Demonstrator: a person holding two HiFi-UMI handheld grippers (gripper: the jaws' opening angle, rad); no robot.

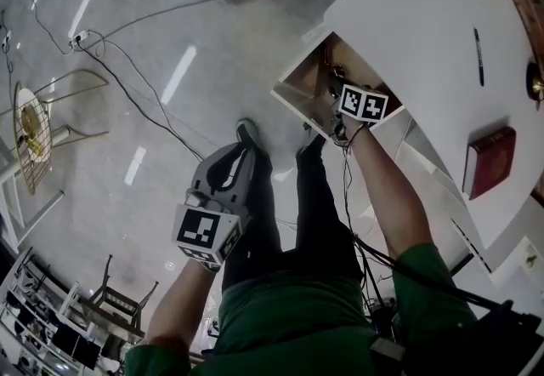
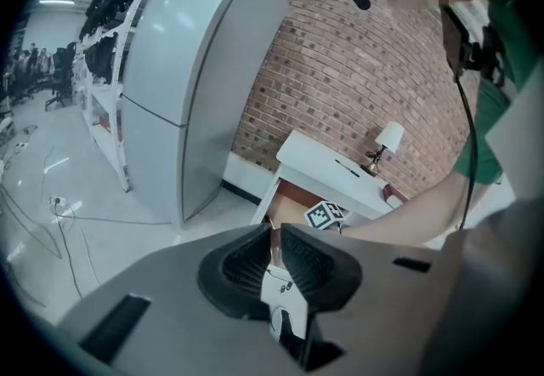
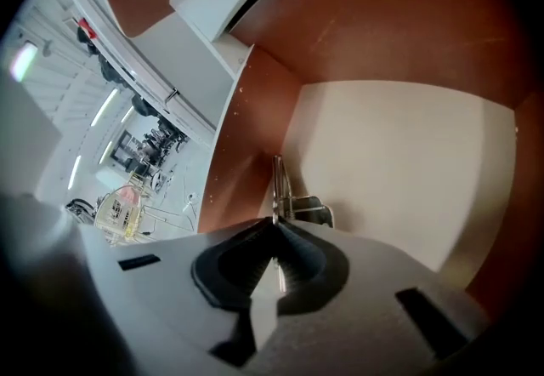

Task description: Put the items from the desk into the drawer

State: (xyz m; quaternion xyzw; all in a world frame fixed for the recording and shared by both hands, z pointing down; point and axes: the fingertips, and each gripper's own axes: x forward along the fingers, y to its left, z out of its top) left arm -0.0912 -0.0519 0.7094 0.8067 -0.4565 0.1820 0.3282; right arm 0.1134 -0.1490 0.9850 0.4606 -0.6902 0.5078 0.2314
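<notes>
Right gripper [image 3: 274, 228] inside open drawer [image 3: 399, 153], jaws together, clamped on thin metal clip [image 3: 280, 187]; contact with drawer floor unclear. Left gripper [image 2: 275, 231] idle, jaws slightly apart, empty. Step: depositing. Next, probably: lower, release gently. Red book [image 1: 490, 162] and pen [image 1: 478, 57] on bench [image 1: 425, 17], well apart from both jaws.

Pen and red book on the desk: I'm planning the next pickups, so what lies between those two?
Nothing. In the head view, the stretch of white desk between the pen and the red book is bare.
</notes>
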